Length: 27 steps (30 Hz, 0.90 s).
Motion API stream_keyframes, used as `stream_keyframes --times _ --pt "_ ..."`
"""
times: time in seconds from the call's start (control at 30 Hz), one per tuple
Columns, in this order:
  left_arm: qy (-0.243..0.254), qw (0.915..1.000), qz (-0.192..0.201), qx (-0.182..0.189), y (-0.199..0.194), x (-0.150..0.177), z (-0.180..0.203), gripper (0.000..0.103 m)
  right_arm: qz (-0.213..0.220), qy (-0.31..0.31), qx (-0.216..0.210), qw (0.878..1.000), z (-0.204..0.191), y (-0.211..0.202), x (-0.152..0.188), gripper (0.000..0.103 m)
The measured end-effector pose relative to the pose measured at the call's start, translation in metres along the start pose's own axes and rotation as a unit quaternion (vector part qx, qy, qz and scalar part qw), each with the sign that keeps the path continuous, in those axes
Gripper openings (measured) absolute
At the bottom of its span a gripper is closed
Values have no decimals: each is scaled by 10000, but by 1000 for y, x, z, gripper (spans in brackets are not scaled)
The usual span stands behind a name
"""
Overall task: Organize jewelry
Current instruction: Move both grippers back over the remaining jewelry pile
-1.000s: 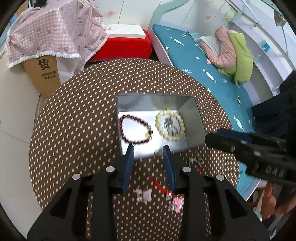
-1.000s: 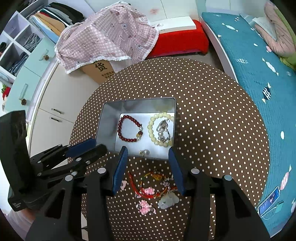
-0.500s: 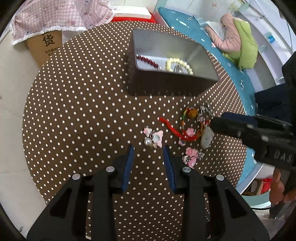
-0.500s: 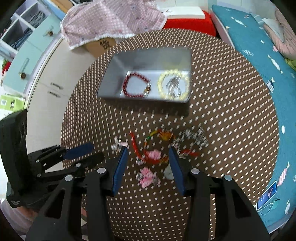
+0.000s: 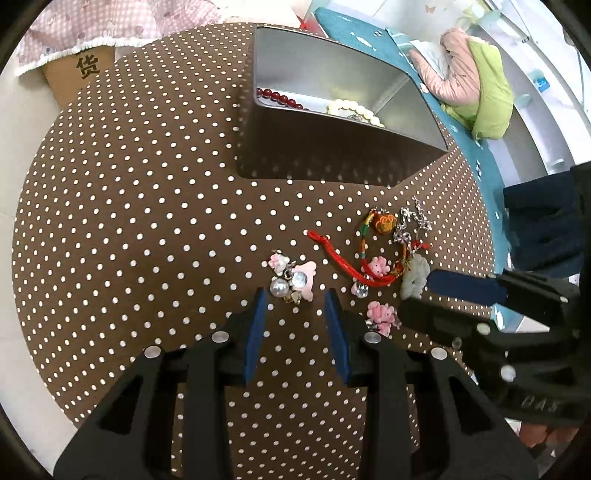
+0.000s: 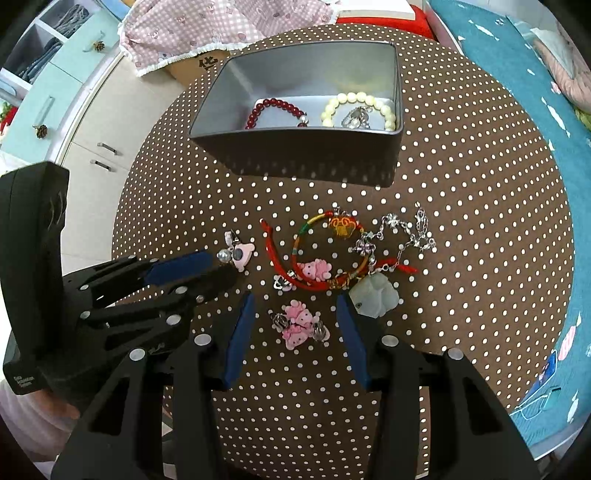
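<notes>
A grey metal tin (image 6: 306, 155) (image 5: 332, 147) stands on a brown dotted round table; in it lie a dark red bead bracelet (image 6: 275, 110) and a cream bead bracelet (image 6: 358, 107). In front of it lie loose pieces: a pink pearl clip (image 5: 293, 278) (image 6: 236, 253), a red cord bracelet (image 6: 295, 273) (image 5: 351, 266), a silver chain (image 6: 402, 229), a pale jade pendant (image 6: 375, 295) (image 5: 415, 277) and pink bear ear clips (image 6: 299, 325) (image 5: 382, 314). My left gripper (image 5: 295, 299) is open just short of the pearl clip. My right gripper (image 6: 295, 314) is open around the bear clips.
The table (image 6: 480, 184) ends close on the right above a teal bed (image 6: 535, 74). A cardboard box under pink cloth (image 6: 207, 33) and a white cabinet (image 6: 85, 122) stand behind the table on the left.
Both grippers have pulled back from over the tin and come down low over the loose jewelry in front of it. Both stayed open.
</notes>
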State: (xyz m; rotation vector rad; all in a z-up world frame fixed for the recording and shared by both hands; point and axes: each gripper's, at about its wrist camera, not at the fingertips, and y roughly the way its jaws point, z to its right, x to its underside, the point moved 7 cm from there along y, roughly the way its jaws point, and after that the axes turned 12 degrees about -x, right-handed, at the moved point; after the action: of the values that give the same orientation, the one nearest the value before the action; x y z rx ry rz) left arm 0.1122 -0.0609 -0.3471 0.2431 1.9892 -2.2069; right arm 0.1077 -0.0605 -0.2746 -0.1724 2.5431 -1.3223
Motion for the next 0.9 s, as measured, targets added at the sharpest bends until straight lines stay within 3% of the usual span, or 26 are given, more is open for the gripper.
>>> stream_keyframes --times 0.07,0.4,0.47,0.9 --pt "35 10000 -36 -45 6 -6 6 22 -22 6 -9 10000 1 0 -1 44" --pt "43 9998 -40 -166 12 -9 4 12 17 114 -28 9999 21 -11 -1 44" --pt "27 9999 -41 -155 9 -9 -1 5 35 99 -75 9999 22 -14 -3 44" --pt "-170 9997 125 -133 -17 -5 -35 2 -53 -395 -276 9988 -14 1 -22 44"
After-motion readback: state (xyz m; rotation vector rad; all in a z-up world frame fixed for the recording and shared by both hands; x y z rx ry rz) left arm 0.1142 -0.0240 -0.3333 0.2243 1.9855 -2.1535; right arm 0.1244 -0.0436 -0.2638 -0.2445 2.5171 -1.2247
